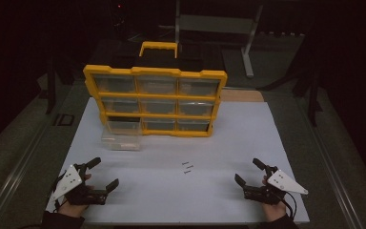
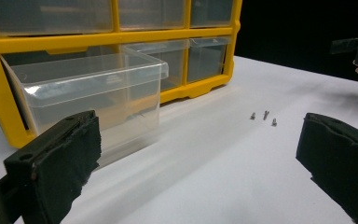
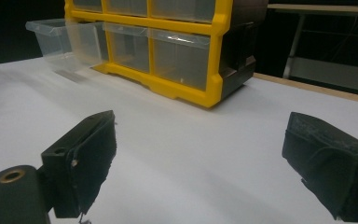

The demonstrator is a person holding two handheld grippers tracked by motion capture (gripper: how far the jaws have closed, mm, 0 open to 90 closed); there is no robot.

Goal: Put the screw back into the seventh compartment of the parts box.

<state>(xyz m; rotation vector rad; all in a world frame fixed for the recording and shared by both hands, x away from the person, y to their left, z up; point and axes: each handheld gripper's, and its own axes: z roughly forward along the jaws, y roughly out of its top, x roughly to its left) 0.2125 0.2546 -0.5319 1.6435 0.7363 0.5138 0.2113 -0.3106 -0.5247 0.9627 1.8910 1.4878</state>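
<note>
A yellow organizer [image 1: 156, 101] with clear drawers stands upright at the back of the white table [image 1: 219, 143]. Its bottom-left drawer [image 1: 120, 135] is pulled out and sits on the table in front of its slot; in the left gripper view the drawer [image 2: 93, 93] looks empty. Three small screws [image 1: 187, 167] lie on the table in the middle, also seen as screws [image 2: 263, 117] ahead of the left jaws. My left gripper [image 1: 102, 174] rests open at the front left. My right gripper [image 1: 249, 171] rests open at the front right, with nothing between its jaws.
The organizer [image 3: 168, 46] has a yellow carry handle [image 1: 158, 46] on top. A metal table frame [image 1: 219, 24] stands in the dark behind. The table's wooden back edge [image 3: 317, 88] shows at the right. Bare white surface lies between the grippers.
</note>
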